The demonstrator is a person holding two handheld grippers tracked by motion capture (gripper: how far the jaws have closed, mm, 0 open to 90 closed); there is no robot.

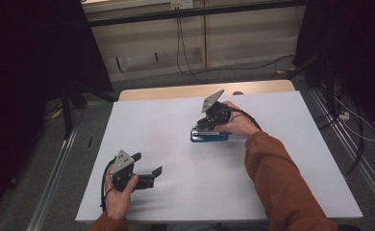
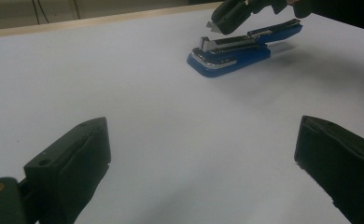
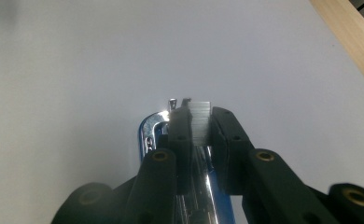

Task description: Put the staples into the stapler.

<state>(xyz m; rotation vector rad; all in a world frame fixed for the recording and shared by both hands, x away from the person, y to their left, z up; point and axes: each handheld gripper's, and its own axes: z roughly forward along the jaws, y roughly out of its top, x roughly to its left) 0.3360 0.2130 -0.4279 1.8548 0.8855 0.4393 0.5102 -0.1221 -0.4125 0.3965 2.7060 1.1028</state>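
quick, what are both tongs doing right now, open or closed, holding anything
Left tongs: open, holding nothing, resting over the bare table.
Right tongs: closed on a strip of staples, just above the open blue stapler.

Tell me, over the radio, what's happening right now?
Right gripper shut on staples, over open blue stapler. Left gripper open, idle on white table. Nothing in the way.
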